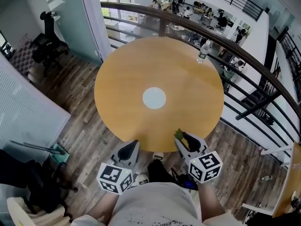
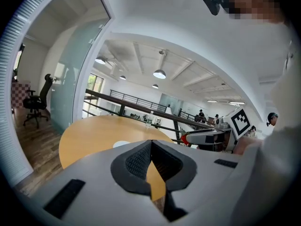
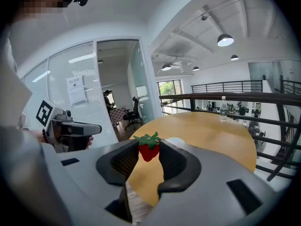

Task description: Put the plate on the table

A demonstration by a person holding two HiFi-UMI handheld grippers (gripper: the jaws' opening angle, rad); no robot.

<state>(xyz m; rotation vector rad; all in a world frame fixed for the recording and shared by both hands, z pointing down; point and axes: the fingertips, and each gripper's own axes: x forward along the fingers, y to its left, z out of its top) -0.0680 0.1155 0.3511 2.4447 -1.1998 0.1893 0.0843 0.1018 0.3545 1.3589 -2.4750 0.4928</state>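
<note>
A small white plate [image 1: 154, 98] lies flat at the middle of the round wooden table [image 1: 117, 79]; it also shows as a pale disc in the left gripper view [image 2: 121, 144] and just beyond the jaws in the right gripper view [image 3: 178, 140]. My right gripper [image 1: 181, 139] is at the table's near edge, shut on a red toy strawberry [image 3: 148, 150] with a green top [image 1: 178, 134]. My left gripper [image 1: 132, 147] hangs just short of the near edge, its tips [image 2: 151, 141] meeting with nothing between them.
A clear water bottle [image 1: 202, 51] stands at the table's far right edge. A dark railing [image 1: 244, 62] curves round the far and right sides, with a drop behind it. A black office chair [image 1: 44, 44] stands far left; glass walls are on the left.
</note>
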